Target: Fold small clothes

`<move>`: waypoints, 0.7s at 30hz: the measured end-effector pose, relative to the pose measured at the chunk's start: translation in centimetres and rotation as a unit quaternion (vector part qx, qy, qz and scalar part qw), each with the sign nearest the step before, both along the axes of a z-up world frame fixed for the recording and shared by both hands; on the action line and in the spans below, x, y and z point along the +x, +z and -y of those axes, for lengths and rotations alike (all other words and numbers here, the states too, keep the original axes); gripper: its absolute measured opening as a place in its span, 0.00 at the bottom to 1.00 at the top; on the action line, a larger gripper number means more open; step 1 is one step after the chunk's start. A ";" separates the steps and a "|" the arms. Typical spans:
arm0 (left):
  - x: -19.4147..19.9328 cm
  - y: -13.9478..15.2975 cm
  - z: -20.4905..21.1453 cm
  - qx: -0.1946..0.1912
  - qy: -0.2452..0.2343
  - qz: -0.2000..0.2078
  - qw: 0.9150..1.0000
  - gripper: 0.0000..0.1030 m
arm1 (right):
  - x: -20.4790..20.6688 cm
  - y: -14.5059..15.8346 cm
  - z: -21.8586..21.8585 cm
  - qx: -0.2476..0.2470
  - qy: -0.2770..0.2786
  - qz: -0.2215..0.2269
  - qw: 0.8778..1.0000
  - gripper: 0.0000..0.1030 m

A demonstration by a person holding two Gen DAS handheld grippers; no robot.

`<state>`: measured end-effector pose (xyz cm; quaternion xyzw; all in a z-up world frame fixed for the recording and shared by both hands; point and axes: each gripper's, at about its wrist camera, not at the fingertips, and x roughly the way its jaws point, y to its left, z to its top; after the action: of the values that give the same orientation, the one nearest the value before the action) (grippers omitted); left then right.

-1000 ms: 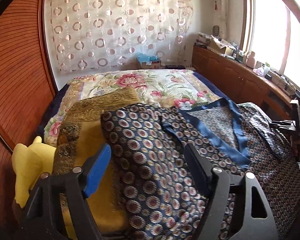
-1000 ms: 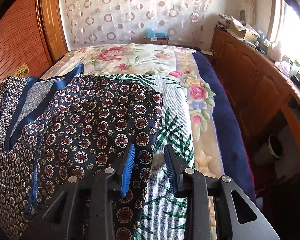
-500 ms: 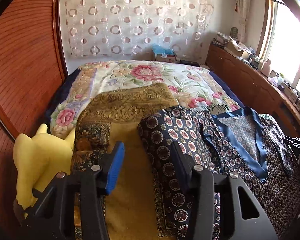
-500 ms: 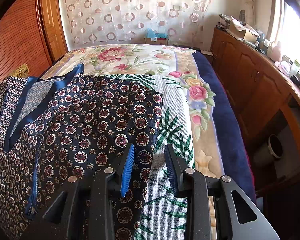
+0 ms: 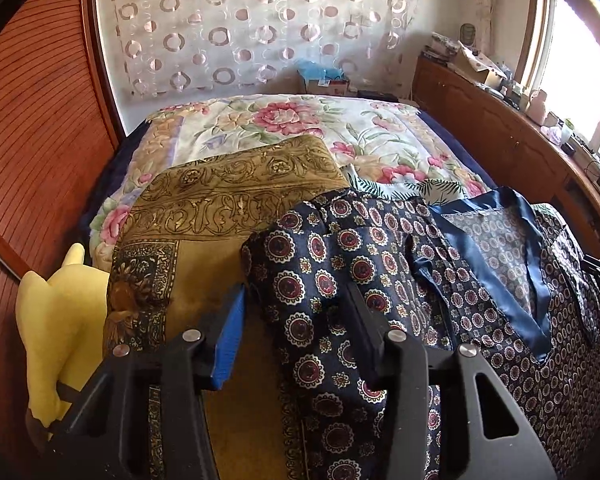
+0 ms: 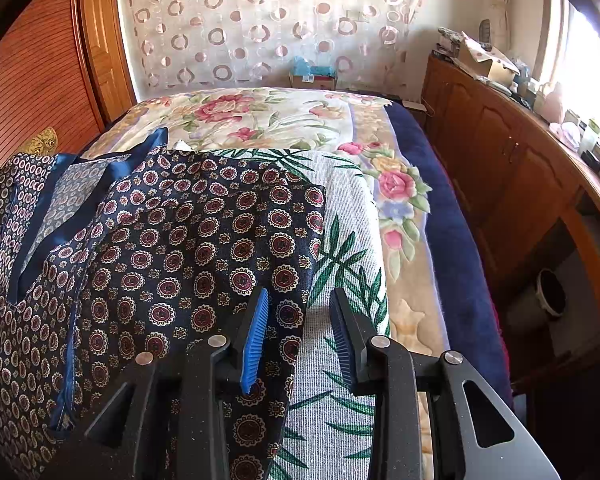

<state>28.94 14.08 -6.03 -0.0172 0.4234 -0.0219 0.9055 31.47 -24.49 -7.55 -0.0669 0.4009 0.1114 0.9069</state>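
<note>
**Patterned Top Spread on Bed**

Navy patterned top lying flat across the bed, partly over a gold cloth. Left hand-held gripper half open, straddling the top's left sleeve edge, pads not pressing. Right hand-held gripper parted over the right sleeve edge, gripping nothing.

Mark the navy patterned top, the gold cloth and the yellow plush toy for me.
navy patterned top (image 5: 320, 280), left wrist view, its near sleeve.
gold cloth (image 5: 228, 196), left wrist view, ornate border.
yellow plush toy (image 5: 56, 320), left wrist view, its body.
</note>
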 end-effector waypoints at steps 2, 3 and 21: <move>0.0 0.0 -0.1 -0.001 -0.002 0.002 1.000 0.48 | 0.0 0.0 0.0 0.000 0.000 0.000 1.000 0.32; 0.0 0.0 -0.1 -0.002 -0.004 0.004 1.000 0.43 | 0.0 0.0 0.0 0.000 0.000 0.000 1.000 0.32; -3.7 3.6 3.2 -0.017 -0.059 0.087 0.994 0.04 | 2.5 0.4 0.3 -0.004 0.009 -0.026 1.000 0.38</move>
<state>25.21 10.86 -2.40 -0.0054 0.3431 -0.0836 0.9356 34.01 -24.76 -7.13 -0.0714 0.4245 0.1190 0.8947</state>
